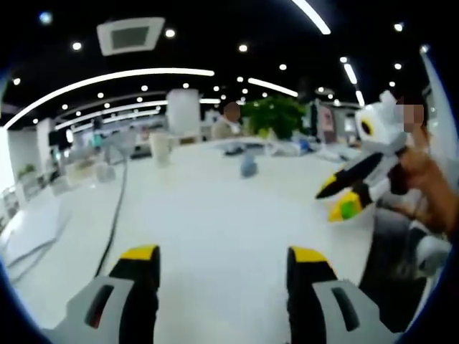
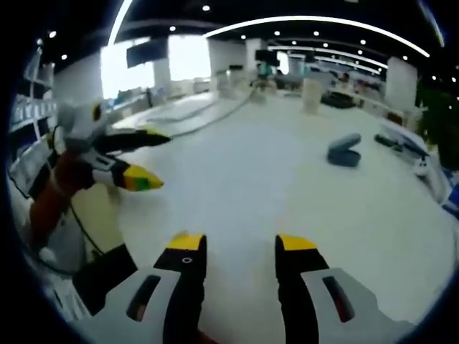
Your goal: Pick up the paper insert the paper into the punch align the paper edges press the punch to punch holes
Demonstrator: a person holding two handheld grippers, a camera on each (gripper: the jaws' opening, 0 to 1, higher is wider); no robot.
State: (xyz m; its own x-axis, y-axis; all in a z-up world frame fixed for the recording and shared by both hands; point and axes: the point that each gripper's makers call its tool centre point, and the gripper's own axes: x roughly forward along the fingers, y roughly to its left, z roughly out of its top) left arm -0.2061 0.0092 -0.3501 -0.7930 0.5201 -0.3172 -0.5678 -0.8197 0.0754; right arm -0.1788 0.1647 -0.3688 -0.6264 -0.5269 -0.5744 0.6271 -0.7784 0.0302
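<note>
I hold both hand-held grippers, left (image 1: 222,261) and right (image 2: 240,251), spread and empty above the smooth white desk (image 2: 272,186); small grey-blue punch (image 2: 344,150) far right.

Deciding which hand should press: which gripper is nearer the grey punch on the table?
Right, probably. The punch lies ahead and right of the right gripper; from the left gripper it sits farther up the table.

We record that each gripper carries two black jaws capped with yellow tips, set on grey housings with dark oblong slots: left gripper (image 1: 222,261), right gripper (image 2: 240,251). Seen from across, the right gripper (image 1: 351,190) shows a white body with a yellow-ringed black disc and one green-marked yellow tip.
</note>
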